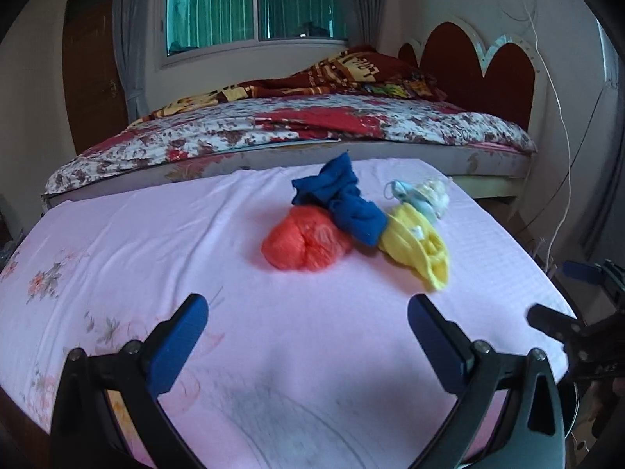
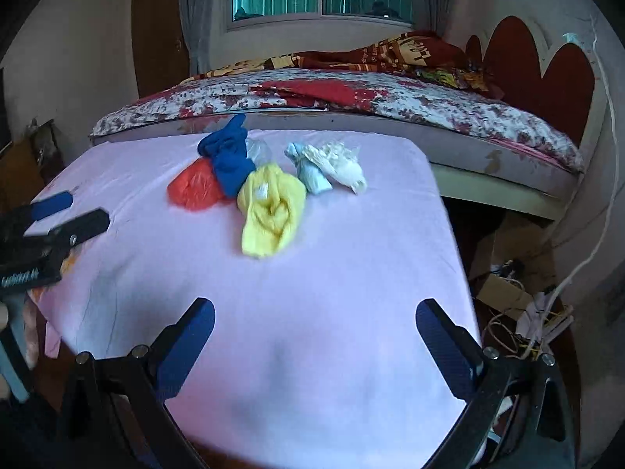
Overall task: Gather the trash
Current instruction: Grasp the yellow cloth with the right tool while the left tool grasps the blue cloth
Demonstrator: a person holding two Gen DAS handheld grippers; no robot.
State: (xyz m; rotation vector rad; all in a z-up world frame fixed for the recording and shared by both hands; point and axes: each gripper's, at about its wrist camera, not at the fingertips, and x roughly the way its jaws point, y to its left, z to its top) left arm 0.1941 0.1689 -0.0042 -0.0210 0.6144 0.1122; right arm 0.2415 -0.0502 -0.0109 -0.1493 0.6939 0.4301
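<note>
A heap of crumpled items lies on the far half of a pink-sheeted table (image 1: 156, 234) (image 2: 351, 273): a red plastic bag (image 1: 304, 240) (image 2: 193, 187), a blue cloth (image 1: 347, 203) (image 2: 228, 160), a yellow cloth (image 1: 420, 248) (image 2: 271, 211), a pale blue bag (image 1: 414, 199) (image 2: 312, 174) and a white bag (image 1: 435, 191) (image 2: 341, 164). My left gripper (image 1: 308, 312) hangs open over the near side, empty; it also shows at the left edge of the right wrist view as the left gripper (image 2: 70, 211). My right gripper (image 2: 316, 316) is open and empty, well short of the heap.
Behind the table stands a bed (image 1: 312, 129) with a floral quilt and a heart-shaped headboard (image 2: 539, 74). Cables and cardboard clutter (image 2: 523, 305) lie on the floor to the right of the table. A white cord (image 1: 562, 136) hangs down the right wall.
</note>
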